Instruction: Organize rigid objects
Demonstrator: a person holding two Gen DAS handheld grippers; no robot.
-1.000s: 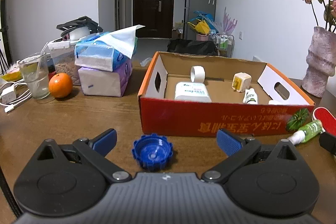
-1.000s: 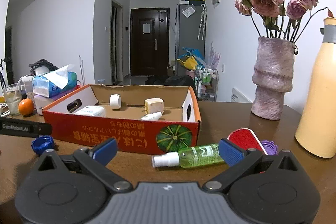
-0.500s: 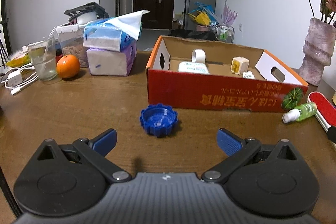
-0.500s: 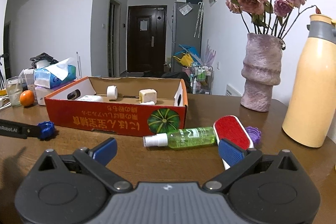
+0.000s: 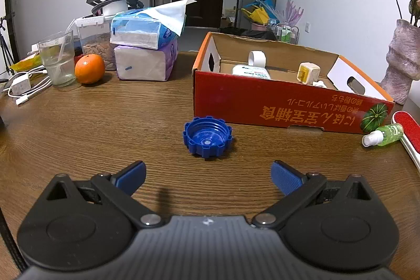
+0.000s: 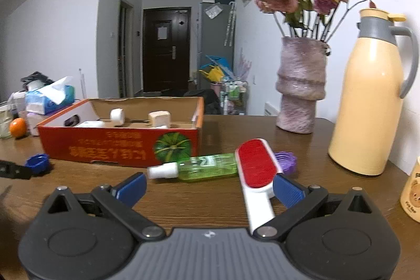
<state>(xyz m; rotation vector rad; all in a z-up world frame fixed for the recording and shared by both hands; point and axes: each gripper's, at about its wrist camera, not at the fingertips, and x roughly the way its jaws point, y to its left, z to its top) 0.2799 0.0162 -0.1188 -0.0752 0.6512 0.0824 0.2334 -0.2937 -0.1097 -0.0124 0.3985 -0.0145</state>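
My left gripper (image 5: 207,176), jaws apart and empty, hovers over the brown wooden worktop (image 5: 105,138); the blue ribbed plastic cap (image 5: 207,136) lies open side up just ahead. Beyond it to the right stands the red cardboard box (image 5: 288,106), printed upside down in orange East Asian characters with a green pumpkin picture. My right gripper (image 6: 210,186), likewise apart, frames the green spray bottle (image 6: 199,166), label unreadable, and the red-faced white lint brush (image 6: 256,169).
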